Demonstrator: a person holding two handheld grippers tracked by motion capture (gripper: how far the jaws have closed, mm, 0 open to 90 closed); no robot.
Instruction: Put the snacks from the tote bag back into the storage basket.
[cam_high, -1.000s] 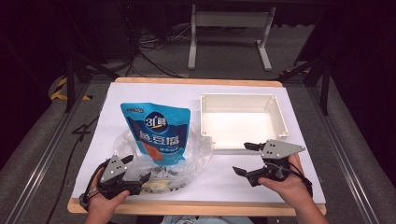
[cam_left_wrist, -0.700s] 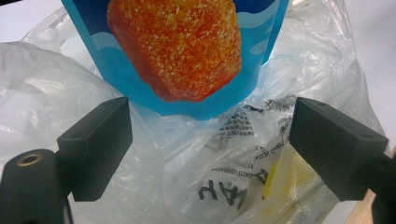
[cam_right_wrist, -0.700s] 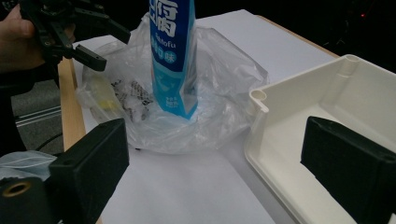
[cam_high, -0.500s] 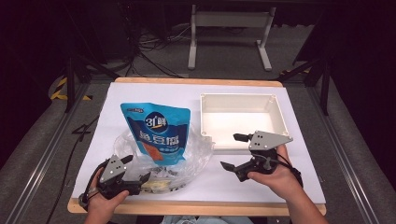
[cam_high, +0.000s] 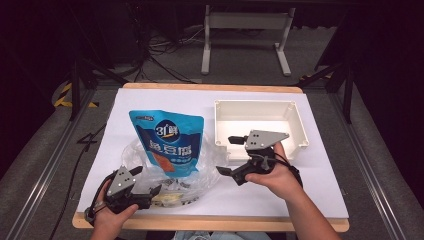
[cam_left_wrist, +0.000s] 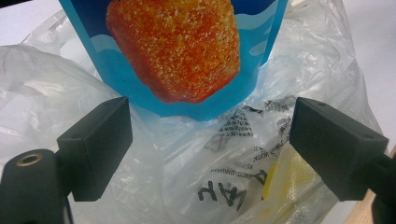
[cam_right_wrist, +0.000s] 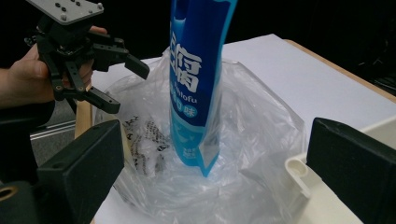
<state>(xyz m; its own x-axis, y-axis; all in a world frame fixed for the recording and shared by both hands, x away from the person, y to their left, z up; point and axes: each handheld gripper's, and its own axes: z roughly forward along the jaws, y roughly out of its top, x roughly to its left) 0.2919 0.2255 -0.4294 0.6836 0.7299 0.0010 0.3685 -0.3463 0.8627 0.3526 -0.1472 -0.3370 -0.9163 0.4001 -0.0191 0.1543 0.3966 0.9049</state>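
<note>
While the blue snack pouch (cam_high: 170, 142) stands half inside the clear plastic bag (cam_high: 135, 165), left of the white tray (cam_high: 295, 127), both grippers (cam_high: 150, 192) (cam_high: 231, 155) gape empty; it looks light, crinkly and slippery: pinch its stiffer top seam.

Blue pouch (cam_high: 169, 142) upright in clear bag (cam_high: 170, 175), beside white tray (cam_high: 260, 111).
</note>
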